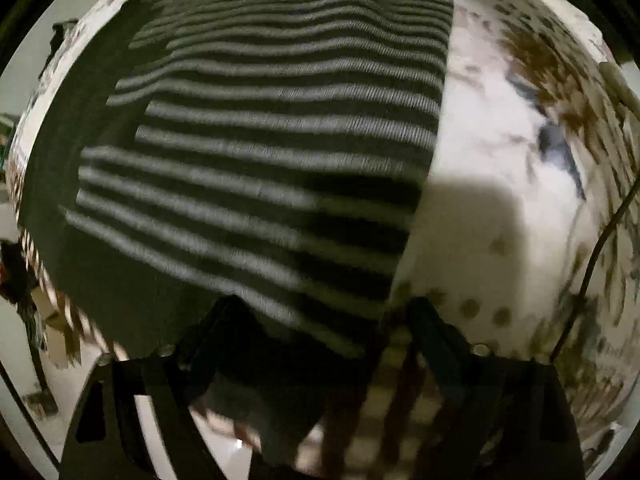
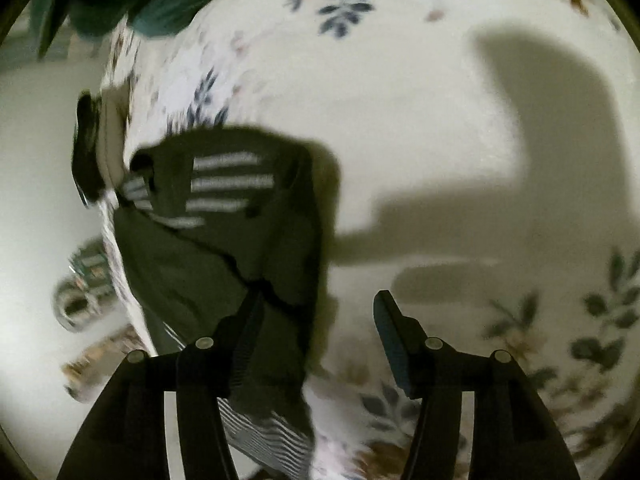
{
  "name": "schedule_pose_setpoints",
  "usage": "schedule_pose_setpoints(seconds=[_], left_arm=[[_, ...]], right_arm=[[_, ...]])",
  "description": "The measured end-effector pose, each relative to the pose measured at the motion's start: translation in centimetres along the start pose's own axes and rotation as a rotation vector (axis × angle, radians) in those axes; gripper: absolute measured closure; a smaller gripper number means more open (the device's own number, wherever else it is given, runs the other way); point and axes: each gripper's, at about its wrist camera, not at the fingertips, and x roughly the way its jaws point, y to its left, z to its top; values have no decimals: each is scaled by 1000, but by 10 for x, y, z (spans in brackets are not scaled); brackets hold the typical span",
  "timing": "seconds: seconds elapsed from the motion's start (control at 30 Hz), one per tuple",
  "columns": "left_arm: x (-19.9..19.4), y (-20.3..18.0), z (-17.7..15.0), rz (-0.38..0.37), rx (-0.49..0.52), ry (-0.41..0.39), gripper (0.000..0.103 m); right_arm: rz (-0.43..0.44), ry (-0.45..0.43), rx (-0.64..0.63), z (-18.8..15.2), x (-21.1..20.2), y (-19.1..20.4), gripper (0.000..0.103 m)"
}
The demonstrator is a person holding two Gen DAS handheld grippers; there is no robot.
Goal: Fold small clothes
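Both of your grippers hang over the floral sheet point(image 2: 400, 128). Your left gripper point(image 1: 320, 320) has its fingers spread wide above the striped garment point(image 1: 272, 152) lying flat. Your right gripper point(image 2: 316, 312) is also spread wide, holding nothing, its left finger against the garment's dark bunched edge.

— What's in front of the right gripper point(image 2: 320, 320)?
— Its jaws stand apart. A dark striped garment point(image 2: 224, 232) lies bunched on the flowered sheet point(image 2: 420, 120), touching the left finger point(image 2: 244, 332).
— And the right finger point(image 2: 394, 340)?
— Over bare sheet, shadows beyond it.
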Motion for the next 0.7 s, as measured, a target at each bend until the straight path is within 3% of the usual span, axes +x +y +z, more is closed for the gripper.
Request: schedule_pose_setpoints(seconds=[0.07,0.1,0.17,0.2,0.23,0.27,0.4,0.57,0.7], left_arm=[[-5,-3,3,14,28,-31,91],[-11,-4,5,24,39,-45,96],[-20,1,5,4,23,-66,97],[-27,6,4,-8,10,-80,97],[-34,11,4,-21,-2,-93,97],[-41,16,5,-32,-11,-102,98],[-81,44,14,-80,-69,-150,98],[-121,100,35,-162,-182,-193,98],[-138,159,50,-222,-277,-215,98]], right_arm=[[47,-18,47,8,6,-3,44],[75,-28,75,13,11,-4,44],[121,-28,103,19,20,-2,44],[114,-39,102,19,24,3,52],[93,-53,92,20,24,8,66],[70,-56,70,21,25,14,92],[-22,-65,-27,18,15,48,94],[-77,-93,-105,6,-17,101,95],[-133,-122,-203,-11,-33,179,95]])
